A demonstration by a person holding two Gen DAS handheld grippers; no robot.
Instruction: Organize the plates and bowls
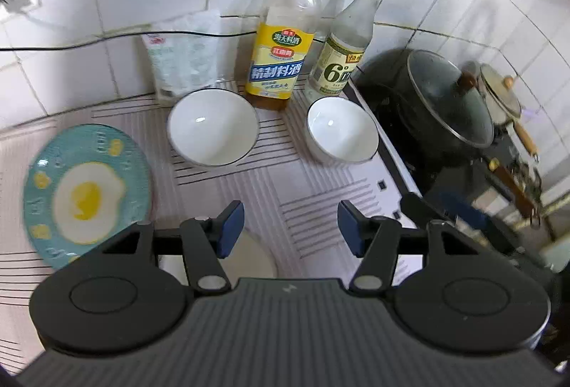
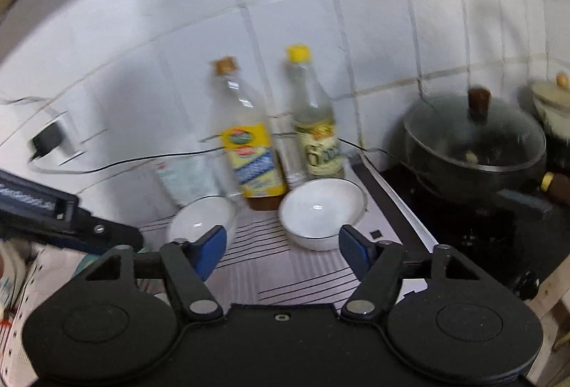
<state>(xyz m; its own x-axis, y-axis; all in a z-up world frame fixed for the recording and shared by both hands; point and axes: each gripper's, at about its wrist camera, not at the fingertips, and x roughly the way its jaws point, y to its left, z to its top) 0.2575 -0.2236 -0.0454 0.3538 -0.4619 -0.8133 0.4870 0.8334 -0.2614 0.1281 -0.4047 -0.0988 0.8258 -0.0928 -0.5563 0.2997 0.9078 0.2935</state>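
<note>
White glazed ceramic is what I am judging in the two bowls (image 1: 213, 127) (image 1: 342, 131) sitting by the tabletop's (image 1: 285, 194) back edge, fragile and slippery, best pinched at the rim, while my left hand-held gripper (image 1: 290, 228) and right hand-held gripper (image 2: 283, 251) are hanging released, grasping nothing.

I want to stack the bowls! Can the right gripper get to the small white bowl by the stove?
Probably yes. The right gripper is open and empty, the small white bowl sits just ahead, and nothing lies between them.
</note>
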